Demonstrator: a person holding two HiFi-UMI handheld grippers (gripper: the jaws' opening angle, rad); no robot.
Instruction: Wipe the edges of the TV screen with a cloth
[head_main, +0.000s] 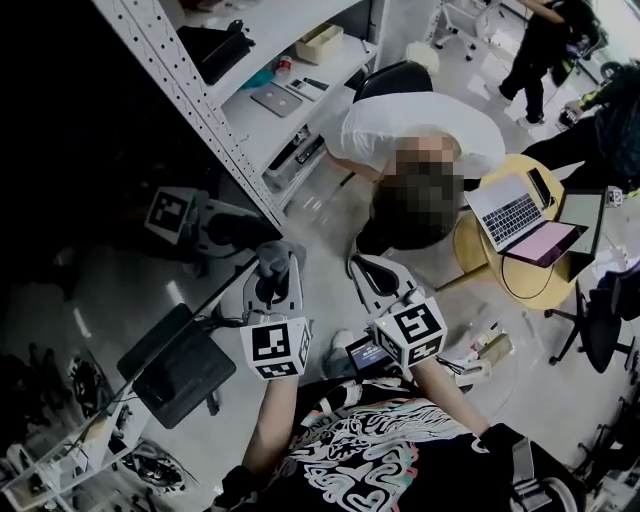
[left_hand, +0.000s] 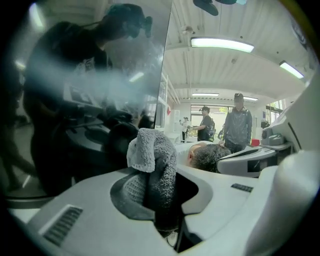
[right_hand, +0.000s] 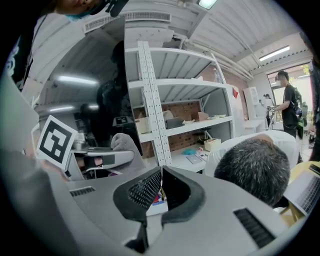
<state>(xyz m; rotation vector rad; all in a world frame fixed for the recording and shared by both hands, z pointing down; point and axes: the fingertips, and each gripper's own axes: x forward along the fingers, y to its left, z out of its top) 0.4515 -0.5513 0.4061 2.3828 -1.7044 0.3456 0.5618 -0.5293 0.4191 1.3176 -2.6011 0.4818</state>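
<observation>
Left gripper (left_hand: 161, 200) clamping grey cloth (left_hand: 149, 162) beside TV screen (left_hand: 75, 75) edge, right gripper (right_hand: 160, 186) holding jaws together, empty, person (right_hand: 255, 167) sitting just beyond.

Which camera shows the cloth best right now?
Left gripper view: the cloth sits large and central, clamped in the left gripper. Head view shows the cloth small; right gripper view, only part.
</observation>
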